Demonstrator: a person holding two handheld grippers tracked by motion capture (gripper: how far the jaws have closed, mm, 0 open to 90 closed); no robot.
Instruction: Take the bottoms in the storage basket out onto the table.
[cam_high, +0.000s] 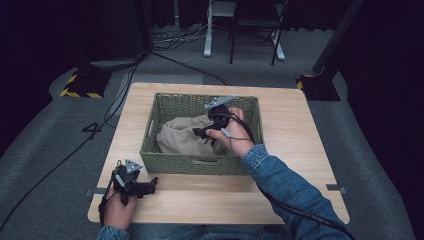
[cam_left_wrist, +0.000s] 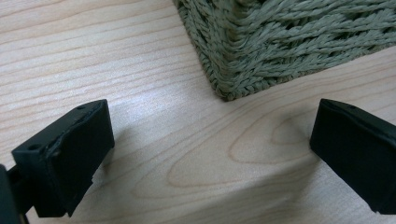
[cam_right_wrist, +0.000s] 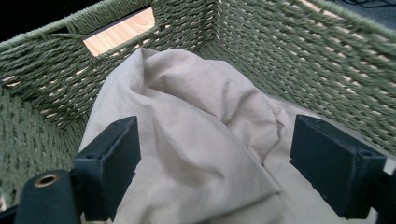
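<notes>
The right gripper (cam_high: 212, 131) reaches down into the green woven basket (cam_high: 165, 165), its jaws spread wide on either side of the crumpled beige cloth (cam_right_wrist: 196, 140) heaped inside, gripping nothing. The left gripper (cam_high: 148, 186) rests on the wooden table (cam_high: 300, 135) just beside the basket's near corner, jaws likewise apart and empty. If the right one closes now, I'd guess it could pinch only a loose fold, and the cloth could slip free or drag the light basket along.

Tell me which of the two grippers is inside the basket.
The right gripper, open above the beige cloth in the green woven basket. The left gripper rests on the table outside the basket's near corner.
</notes>
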